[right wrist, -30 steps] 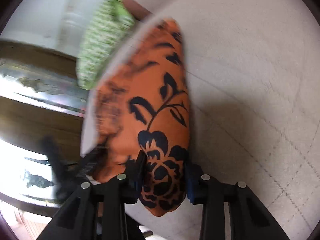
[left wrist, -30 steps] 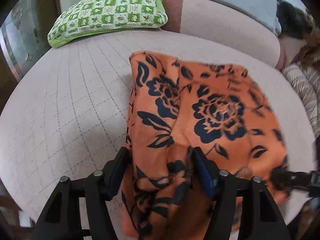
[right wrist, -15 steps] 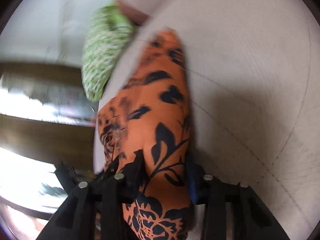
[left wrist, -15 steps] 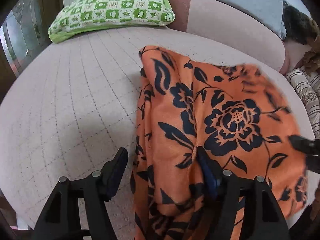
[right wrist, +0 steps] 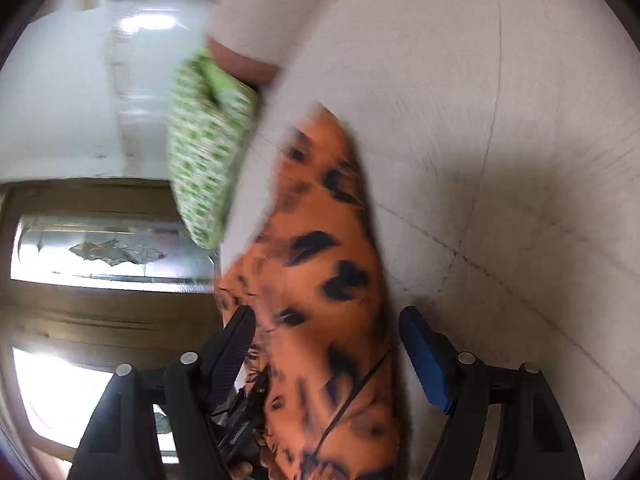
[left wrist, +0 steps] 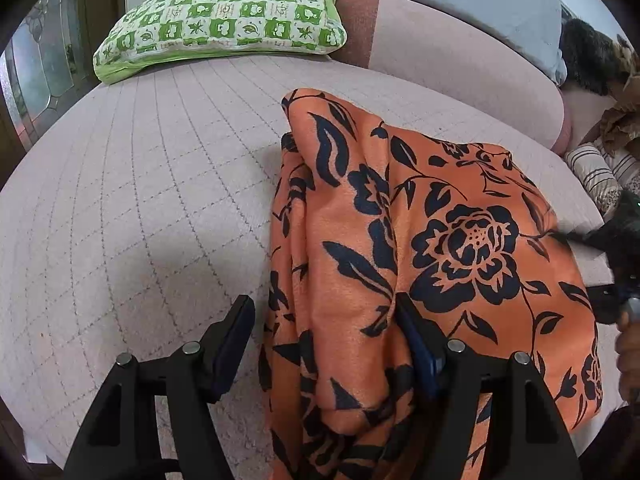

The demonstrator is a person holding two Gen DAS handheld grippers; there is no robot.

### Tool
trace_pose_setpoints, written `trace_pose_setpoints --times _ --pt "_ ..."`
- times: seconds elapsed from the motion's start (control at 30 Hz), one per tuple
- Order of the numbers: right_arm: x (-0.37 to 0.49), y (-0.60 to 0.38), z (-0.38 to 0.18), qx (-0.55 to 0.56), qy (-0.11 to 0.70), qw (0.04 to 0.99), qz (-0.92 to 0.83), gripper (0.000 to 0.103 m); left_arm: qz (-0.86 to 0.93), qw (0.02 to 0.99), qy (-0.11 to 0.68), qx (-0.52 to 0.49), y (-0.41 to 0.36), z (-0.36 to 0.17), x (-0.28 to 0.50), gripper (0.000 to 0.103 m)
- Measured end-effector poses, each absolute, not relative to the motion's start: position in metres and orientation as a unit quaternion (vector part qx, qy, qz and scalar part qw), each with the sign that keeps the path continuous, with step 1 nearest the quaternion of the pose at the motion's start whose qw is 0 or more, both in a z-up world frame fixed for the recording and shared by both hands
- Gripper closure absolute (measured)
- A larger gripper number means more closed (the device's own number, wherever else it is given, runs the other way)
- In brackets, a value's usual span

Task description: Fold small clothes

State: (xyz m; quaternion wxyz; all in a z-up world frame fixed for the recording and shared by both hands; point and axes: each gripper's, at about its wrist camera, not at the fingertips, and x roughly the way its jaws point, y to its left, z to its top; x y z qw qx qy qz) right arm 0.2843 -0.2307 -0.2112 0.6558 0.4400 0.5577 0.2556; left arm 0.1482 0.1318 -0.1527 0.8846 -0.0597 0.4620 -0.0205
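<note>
The orange floral garment (left wrist: 432,248) lies on the pink quilted bed (left wrist: 140,200), below the green checked pillow (left wrist: 224,12) that sits at the bed's head. It is laid down in a rough doubled heap: one fold seems made, yet the edge toward the pillow is bunched and rumpled, not squared.

The left hand-held gripper (left wrist: 326,340) stands open — its jaws have just been widening, the cloth loose between them, touching one pad and clear of the other. The right hand-held gripper (right wrist: 328,344), blurred, has also just spread a little; the cloth runs between its jaws with a gap at each pad, so it looks released.

By my reading the task is partway through: smoothing the garment and at least one further fold are left.
</note>
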Motion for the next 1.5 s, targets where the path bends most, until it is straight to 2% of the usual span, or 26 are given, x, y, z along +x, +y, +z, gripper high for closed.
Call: trace_pose_setpoints --times 0.07,0.17,0.23,0.3,0.37,0.5,0.53,0.57,0.6,0.7,0.73,0.77,0.83,0.97,1.07,1.2,1.27,1.37,1.43,1.5 --pt "0.286 -0.217 -0.198 0.396 0.558 0.683 0.254 0.073 -0.022 0.885 0.461 -0.062 0.133 -0.153 0.147 0.031" --pt "0.276 -0.209 -0.166 0.337 0.527 0.737 0.255 0.074 -0.022 0.885 0.460 -0.063 0.134 -0.155 0.149 0.030" --pt "0.278 -0.209 -0.188 0.319 0.558 0.732 0.225 0.071 -0.021 0.886 0.460 -0.060 0.135 -0.155 0.149 0.030" --pt "0.278 -0.221 -0.193 0.363 0.551 0.714 0.234 0.063 -0.025 0.885 0.460 -0.066 0.139 -0.154 0.147 0.030" --pt "0.277 -0.222 -0.182 0.390 0.541 0.704 0.246 0.022 -0.024 0.885 0.461 -0.069 0.139 -0.155 0.148 0.030" --pt "0.292 -0.223 -0.175 0.404 0.511 0.721 0.235 0.020 -0.023 0.885 0.460 -0.067 0.139 -0.154 0.147 0.030" --pt "0.298 -0.224 -0.184 0.411 0.520 0.713 0.227 0.036 -0.024 0.885 0.461 -0.069 0.139 -0.154 0.147 0.030" --pt "0.310 -0.215 -0.198 0.407 0.549 0.695 0.222 0.072 -0.024 0.884 0.461 -0.070 0.139 -0.154 0.147 0.030" --pt "0.308 -0.211 -0.207 0.397 0.567 0.685 0.227 0.072 -0.025 0.884 0.461 -0.070 0.139 -0.154 0.146 0.030" --pt "0.304 -0.188 -0.175 0.330 0.537 0.745 0.220 0.073 -0.026 0.884 0.460 -0.080 0.141 -0.156 0.147 0.029" --pt "0.303 -0.186 -0.171 0.310 0.536 0.756 0.210 0.067 -0.027 0.883 0.461 -0.085 0.143 -0.155 0.146 0.029" --pt "0.302 -0.181 -0.167 0.273 0.543 0.772 0.188 0.058 -0.032 0.882 0.461 -0.099 0.147 -0.153 0.146 0.029" --pt "0.296 -0.181 -0.158 0.235 0.555 0.781 0.162 0.034 -0.042 0.878 0.456 -0.137 0.162 -0.143 0.139 0.030" --pt "0.260 -0.173 -0.109 0.159 0.493 0.841 0.156 0.033 -0.082 0.877 0.420 -0.221 0.202 -0.119 0.121 0.030" --pt "0.239 -0.144 -0.091 0.148 0.482 0.832 0.230 0.030 -0.116 0.853 0.434 -0.266 0.222 -0.122 0.127 0.031" --pt "0.204 -0.108 -0.100 0.104 0.499 0.799 0.319 0.030 -0.154 0.845 0.442 -0.260 0.219 -0.122 0.157 0.036" --pt "0.203 -0.096 -0.113 0.098 0.519 0.784 0.326 0.030 -0.169 0.839 0.456 -0.244 0.212 -0.122 0.179 0.046" --pt "0.201 -0.094 -0.132 0.101 0.531 0.776 0.324 0.030 -0.184 0.827 0.477 -0.233 0.207 -0.127 0.217 0.049" --pt "0.201 -0.099 -0.136 0.117 0.533 0.771 0.327 0.030 -0.177 0.817 0.504 -0.220 0.209 -0.140 0.245 0.078" --pt "0.206 -0.101 -0.138 0.131 0.537 0.765 0.331 0.030 -0.184 0.826 0.504 -0.174 0.203 -0.143 0.256 0.080"
